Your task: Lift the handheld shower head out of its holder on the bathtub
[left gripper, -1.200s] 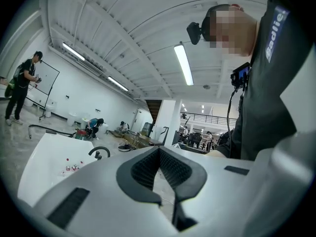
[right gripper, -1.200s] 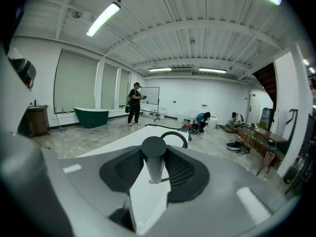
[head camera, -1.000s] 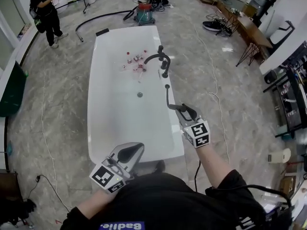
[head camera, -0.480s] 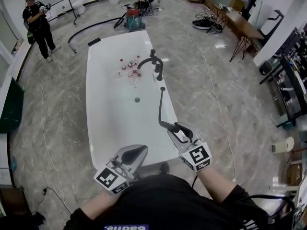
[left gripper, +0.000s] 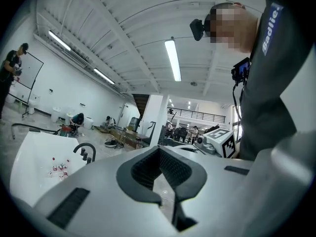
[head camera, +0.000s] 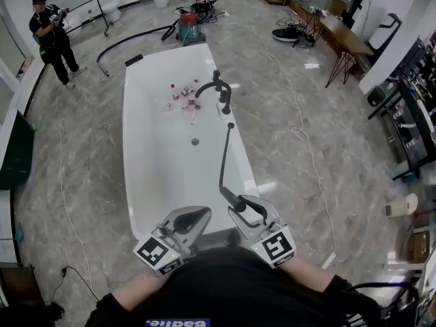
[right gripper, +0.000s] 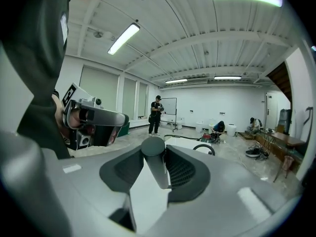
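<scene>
Handheld shower head (head camera: 235, 199): a slim, dark wand with a plain round end cap. It lies between the jaws of the right gripper (head camera: 246, 210), which are pinched on its barrel. In the right gripper view the barrel (right gripper: 155, 164) runs straight up the gap with both ribbed pads against it, and its cap stands just past the tips. It is held near the person's body, above the near right corner of the white bathtub (head camera: 146, 182).

Just beside it, the left gripper (head camera: 187, 218) hovers over the tub's near rim. Its jaws are pressed together at the tips, with nothing in the hollow behind them.

From the wand a thin black hose (head camera: 223, 159) curves away along the right rim to a small black fitting (head camera: 230, 125) set on that rim. Farther along the same rim stands a black arched faucet (head camera: 214, 87) with its upright knobs, well apart from the wand.

A round drain (head camera: 195, 142) sits in the tub floor, and small bottles (head camera: 182, 99) lie scattered at the far end.

Beyond the tub, on the grey marbled floor, are a red and green vacuum drum (head camera: 189, 26) and a person in black (head camera: 51, 36) standing at the far left.
</scene>
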`<move>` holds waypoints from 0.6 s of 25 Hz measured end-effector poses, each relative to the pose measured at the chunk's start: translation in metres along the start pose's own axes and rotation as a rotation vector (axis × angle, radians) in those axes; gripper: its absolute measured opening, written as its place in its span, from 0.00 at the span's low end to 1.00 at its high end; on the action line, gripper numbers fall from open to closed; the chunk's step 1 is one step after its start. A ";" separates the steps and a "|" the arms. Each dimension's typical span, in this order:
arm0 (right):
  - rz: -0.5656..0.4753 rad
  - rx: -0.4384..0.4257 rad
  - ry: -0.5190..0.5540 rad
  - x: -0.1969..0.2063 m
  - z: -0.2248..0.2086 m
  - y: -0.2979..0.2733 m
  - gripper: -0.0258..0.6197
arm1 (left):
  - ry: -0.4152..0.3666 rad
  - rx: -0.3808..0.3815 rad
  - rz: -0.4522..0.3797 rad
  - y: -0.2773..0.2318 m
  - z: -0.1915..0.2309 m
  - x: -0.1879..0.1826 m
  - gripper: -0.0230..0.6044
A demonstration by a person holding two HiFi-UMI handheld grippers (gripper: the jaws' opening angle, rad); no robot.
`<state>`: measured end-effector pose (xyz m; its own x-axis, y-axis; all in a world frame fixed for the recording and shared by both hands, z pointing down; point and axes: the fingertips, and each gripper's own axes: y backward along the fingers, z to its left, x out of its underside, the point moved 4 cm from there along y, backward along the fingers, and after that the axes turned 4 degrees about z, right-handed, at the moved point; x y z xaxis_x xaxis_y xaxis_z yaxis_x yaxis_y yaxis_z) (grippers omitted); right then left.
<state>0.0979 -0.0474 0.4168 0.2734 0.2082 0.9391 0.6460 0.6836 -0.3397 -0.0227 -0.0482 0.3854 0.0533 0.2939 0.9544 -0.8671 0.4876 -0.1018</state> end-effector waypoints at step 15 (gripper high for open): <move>0.021 -0.008 -0.025 0.011 0.009 -0.011 0.24 | -0.010 0.001 0.008 0.012 -0.006 0.008 0.04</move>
<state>0.0869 -0.0461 0.4313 0.2691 0.2404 0.9326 0.6456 0.6735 -0.3599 -0.0295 -0.0347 0.3901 0.0415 0.2900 0.9561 -0.8682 0.4841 -0.1092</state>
